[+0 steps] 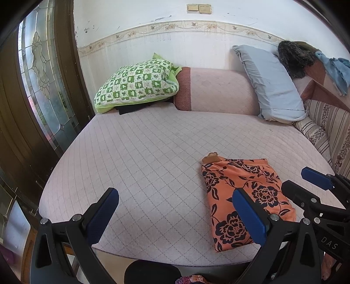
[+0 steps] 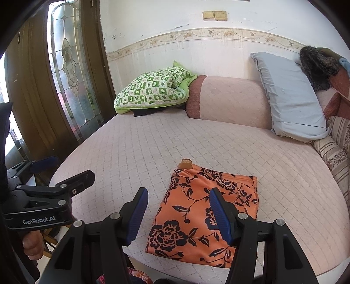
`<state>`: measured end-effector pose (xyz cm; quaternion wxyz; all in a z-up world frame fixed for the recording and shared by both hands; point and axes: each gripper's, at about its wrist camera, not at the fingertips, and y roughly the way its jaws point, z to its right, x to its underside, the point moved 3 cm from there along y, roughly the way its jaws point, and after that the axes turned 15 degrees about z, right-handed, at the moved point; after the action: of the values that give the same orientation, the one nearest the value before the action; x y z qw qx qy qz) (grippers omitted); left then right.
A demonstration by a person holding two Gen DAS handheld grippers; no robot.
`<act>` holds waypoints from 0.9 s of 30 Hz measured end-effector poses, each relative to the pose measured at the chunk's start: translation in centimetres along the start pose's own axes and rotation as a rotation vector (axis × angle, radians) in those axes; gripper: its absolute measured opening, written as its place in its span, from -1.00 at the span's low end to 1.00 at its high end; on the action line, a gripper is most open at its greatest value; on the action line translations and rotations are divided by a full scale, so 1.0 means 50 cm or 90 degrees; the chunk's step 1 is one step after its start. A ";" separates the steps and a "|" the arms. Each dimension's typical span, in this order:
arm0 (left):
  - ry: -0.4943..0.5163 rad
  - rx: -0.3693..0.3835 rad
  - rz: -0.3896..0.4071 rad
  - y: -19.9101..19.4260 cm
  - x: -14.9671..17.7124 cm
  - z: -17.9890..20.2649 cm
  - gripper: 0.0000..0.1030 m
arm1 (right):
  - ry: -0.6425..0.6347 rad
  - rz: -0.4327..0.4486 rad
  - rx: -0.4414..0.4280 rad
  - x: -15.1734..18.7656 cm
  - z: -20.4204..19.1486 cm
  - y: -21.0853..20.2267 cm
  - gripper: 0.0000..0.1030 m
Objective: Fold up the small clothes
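Your left gripper (image 1: 175,212) and right gripper (image 2: 178,213) both hover spread and empty. The orange floral garment (image 2: 205,214), folded into a neat rectangle, lies low and centre on the quilted bed (image 2: 131,153), apparently finished and released.

Home bedroom: quilted pink bed (image 1: 142,153), green checked pillow (image 1: 137,85), grey pillow (image 1: 273,87), wallpaper border (image 1: 175,27) on a scuffed wall, light switches (image 1: 199,8), wooden door with leaded glass (image 1: 43,72).
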<state>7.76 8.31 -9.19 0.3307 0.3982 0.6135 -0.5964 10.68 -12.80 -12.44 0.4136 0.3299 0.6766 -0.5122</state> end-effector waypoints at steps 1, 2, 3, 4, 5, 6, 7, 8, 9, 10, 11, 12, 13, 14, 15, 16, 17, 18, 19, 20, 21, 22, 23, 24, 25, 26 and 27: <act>-0.001 0.000 0.000 0.000 0.000 -0.002 1.00 | 0.000 0.001 0.001 -0.001 -0.001 0.001 0.20; -0.003 0.000 0.000 0.000 0.000 -0.004 1.00 | 0.000 0.002 0.001 -0.002 -0.002 0.001 0.20; -0.004 -0.001 0.000 0.000 0.001 -0.005 1.00 | 0.001 0.004 0.002 -0.004 -0.003 0.001 0.20; -0.005 -0.002 0.001 0.000 0.001 -0.006 1.00 | 0.002 0.006 0.003 -0.005 -0.003 0.001 0.20; -0.005 -0.003 0.002 0.000 0.001 -0.008 1.00 | 0.003 0.008 0.004 -0.007 -0.003 0.001 0.20; -0.004 -0.004 0.003 0.000 0.001 -0.009 1.00 | 0.004 0.009 0.005 -0.008 -0.002 0.002 0.20; -0.004 -0.005 0.004 0.000 0.001 -0.009 1.00 | 0.004 0.008 0.006 -0.008 -0.002 0.003 0.20; -0.004 -0.005 0.004 0.000 0.001 -0.009 1.00 | 0.005 0.008 0.006 -0.007 -0.001 0.004 0.20; -0.005 -0.005 0.003 0.001 0.001 -0.010 1.00 | 0.005 0.007 0.007 -0.007 -0.001 0.005 0.20; -0.005 -0.005 0.003 0.001 0.001 -0.009 1.00 | 0.006 0.007 0.008 -0.006 0.000 0.006 0.20; -0.004 -0.005 0.003 0.001 0.001 -0.009 1.00 | 0.007 0.006 0.009 -0.005 0.001 0.007 0.20; -0.004 -0.005 0.003 0.001 0.001 -0.009 1.00 | 0.009 0.004 0.008 -0.004 0.002 0.008 0.20; -0.004 -0.004 0.003 0.002 0.001 -0.009 1.00 | 0.010 0.003 0.008 -0.003 0.003 0.009 0.20; -0.003 -0.004 0.002 0.003 0.001 -0.008 1.00 | 0.010 0.002 0.009 -0.002 0.003 0.009 0.20; -0.003 -0.005 0.001 0.003 0.002 -0.007 1.00 | 0.011 0.003 0.009 -0.001 0.005 0.009 0.20; -0.002 -0.005 0.000 0.004 0.002 -0.006 1.00 | 0.011 0.003 0.010 -0.001 0.006 0.009 0.20; -0.002 -0.004 -0.001 0.005 0.002 -0.005 1.00 | 0.011 0.003 0.010 -0.001 0.006 0.009 0.20; -0.003 -0.004 -0.001 0.005 0.002 -0.004 1.00 | 0.012 0.003 0.011 -0.001 0.007 0.008 0.20; -0.003 -0.005 -0.002 0.006 0.002 -0.003 1.00 | 0.012 0.004 0.012 -0.001 0.008 0.008 0.20; -0.004 -0.004 -0.003 0.007 0.003 -0.002 1.00 | 0.012 0.004 0.013 0.000 0.009 0.008 0.20; -0.004 -0.003 -0.004 0.008 0.003 -0.001 1.00 | 0.012 0.004 0.014 0.000 0.011 0.008 0.20; -0.003 -0.002 -0.005 0.009 0.003 0.001 1.00 | 0.013 0.003 0.015 0.001 0.014 0.009 0.20; -0.001 -0.003 -0.005 0.010 0.004 0.004 1.00 | 0.014 0.002 0.017 0.002 0.016 0.009 0.20; 0.001 -0.002 -0.006 0.011 0.004 0.006 1.00 | 0.016 0.002 0.018 0.002 0.019 0.010 0.20; 0.003 0.000 -0.007 0.012 0.004 0.009 1.00 | 0.018 0.001 0.019 0.002 0.021 0.010 0.20; 0.005 0.001 -0.007 0.013 0.004 0.011 1.00 | 0.020 0.001 0.020 0.002 0.024 0.010 0.20; 0.007 0.000 -0.008 0.014 0.004 0.013 1.00 | 0.022 0.001 0.021 0.002 0.026 0.011 0.20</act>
<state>8.24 7.66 -9.76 0.3239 0.3976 0.6175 -0.5964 11.41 -13.93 -12.93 0.3970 0.3461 0.6747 -0.5171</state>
